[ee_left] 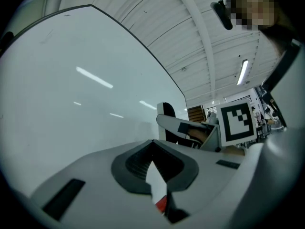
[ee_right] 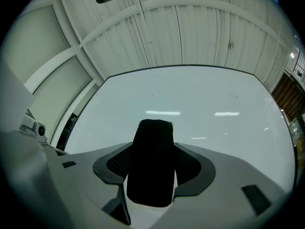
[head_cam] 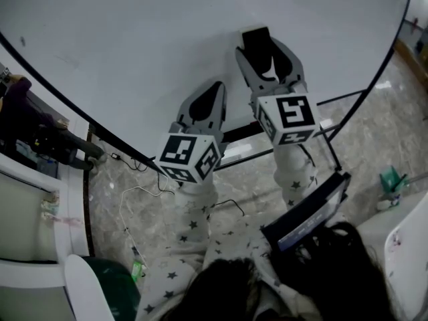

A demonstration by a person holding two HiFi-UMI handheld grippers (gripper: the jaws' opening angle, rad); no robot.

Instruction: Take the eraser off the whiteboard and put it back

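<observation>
White whiteboard [head_cam: 120,39], black-framed, stands over a marbled grey floor [head_cam: 114,179], with a ribbed ceiling [ee_right: 190,27] above. Cables [head_cam: 130,199] trail on the floor near the board's foot. Right gripper [head_cam: 257,45] is clamped on the black eraser [ee_right: 152,161], close to the board face. Left gripper [head_cam: 215,89] is just beside it, jaws together, nothing held.

A white whiteboard [head_cam: 134,52] fills the space ahead of both grippers. The black eraser [head_cam: 257,39] between the right gripper's [head_cam: 258,49] jaws stands against it, though contact is unclear. Beneath the left gripper [head_cam: 212,91], thin cables [head_cam: 122,209] trail over the grey marbled floor [head_cam: 110,179].
</observation>
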